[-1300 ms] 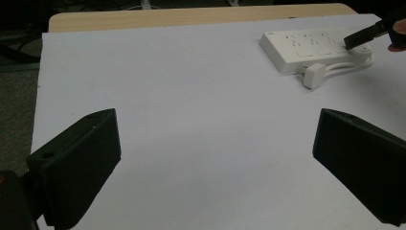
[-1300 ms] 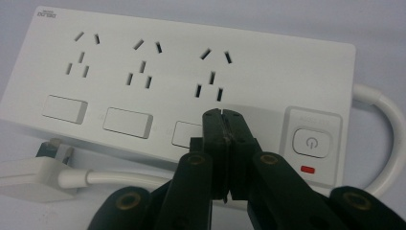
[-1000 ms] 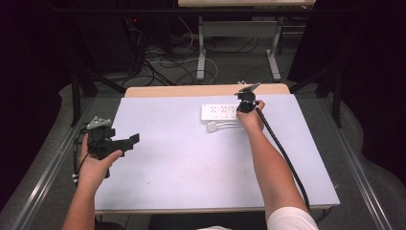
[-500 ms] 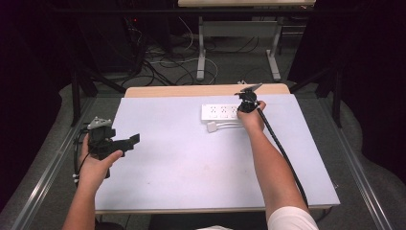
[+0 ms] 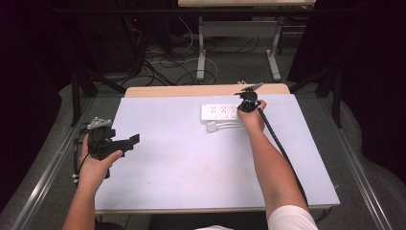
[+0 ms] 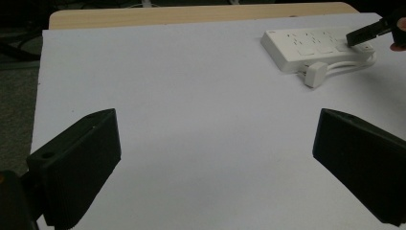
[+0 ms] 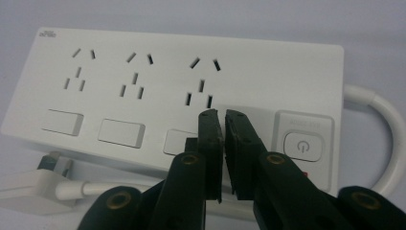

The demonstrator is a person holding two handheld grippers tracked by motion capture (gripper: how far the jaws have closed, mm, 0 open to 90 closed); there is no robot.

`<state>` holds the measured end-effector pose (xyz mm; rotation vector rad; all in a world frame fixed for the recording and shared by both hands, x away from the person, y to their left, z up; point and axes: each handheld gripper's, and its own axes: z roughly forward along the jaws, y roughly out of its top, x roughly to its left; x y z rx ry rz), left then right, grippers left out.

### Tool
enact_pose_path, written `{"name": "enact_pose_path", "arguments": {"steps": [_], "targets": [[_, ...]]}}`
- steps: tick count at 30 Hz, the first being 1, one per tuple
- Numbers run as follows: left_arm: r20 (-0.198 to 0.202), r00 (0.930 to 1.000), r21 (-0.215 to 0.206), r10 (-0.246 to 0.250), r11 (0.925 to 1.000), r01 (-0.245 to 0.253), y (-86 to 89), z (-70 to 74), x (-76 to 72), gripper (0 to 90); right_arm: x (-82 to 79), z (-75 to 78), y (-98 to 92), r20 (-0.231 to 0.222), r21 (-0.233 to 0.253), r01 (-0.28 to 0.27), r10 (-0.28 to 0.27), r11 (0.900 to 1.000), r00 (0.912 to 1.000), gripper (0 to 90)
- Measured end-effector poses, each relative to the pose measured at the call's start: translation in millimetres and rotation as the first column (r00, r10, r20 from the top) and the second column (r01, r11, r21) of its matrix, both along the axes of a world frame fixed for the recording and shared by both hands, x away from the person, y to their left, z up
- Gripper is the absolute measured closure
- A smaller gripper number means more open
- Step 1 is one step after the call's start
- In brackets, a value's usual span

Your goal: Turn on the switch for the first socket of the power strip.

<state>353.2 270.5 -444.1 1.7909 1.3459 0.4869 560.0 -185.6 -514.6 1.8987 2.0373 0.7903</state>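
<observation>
Near left: the left gripper (image 5: 125, 142) sits over the table's left edge, held w/ its black blocky jaws spread wide, nothing between them. Ahead of it lies a broad bare stretch of the pale, matte table (image 5: 191, 158), smooth and flat, w/ lots of free room across the middle and the near right. The person's right forearm (image 5: 268, 163) crosses that right part diagonally, cable trailing beside it.

Far, right of centre: the power strip (image 7: 143, 91), a white glossy plastic slab w/ rounded corners, lies close to the table's far edge. It has three socket groups, rectangular rocker switches and a round-marked power button at its right end. Its white plug (image 5: 211, 126) and looped cord lie just on its near side.

The right gripper (image 7: 221, 120) is over the strip's third switch, jaws nearly closed w/ a thin slit, holding nothing; touching or not, can't tell.
</observation>
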Motion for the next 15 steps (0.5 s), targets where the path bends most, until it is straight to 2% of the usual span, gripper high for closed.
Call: {"name": "enact_pose_path", "arguments": {"steps": [2,7,8,10,15], "targets": [[0.000,1.0000,0.000,0.000,1.0000,0.000,0.1,-0.1,0.2,2.4,0.1,2.3,-0.2,0.021,0.016,-0.002,0.001,1.000,0.9998,82.4],[0.006,1.0000,-0.001,0.005,1.0000,-0.005,0.9,-0.4,0.2,2.4,-0.2,6.5,-2.2,0.040,0.002,-0.009,0.009,1.000,0.9992,76.2],[-0.003,1.0000,0.003,0.001,1.0000,-0.001,1.3,0.2,-0.1,2.4,-0.4,6.9,-2.7,0.044,-0.001,-0.011,0.011,1.000,0.9990,74.3],[0.006,1.0000,-0.002,0.004,1.0000,-0.004,0.8,-0.5,0.2,2.5,-0.6,8.2,-3.0,0.051,0.001,-0.012,0.012,1.000,0.9986,68.3],[-0.001,1.0000,0.000,0.001,1.0000,-0.001,0.2,-0.5,-0.1,2.5,0.0,11.6,-4.8,0.103,0.004,-0.024,0.024,1.000,0.9944,56.0]]}}
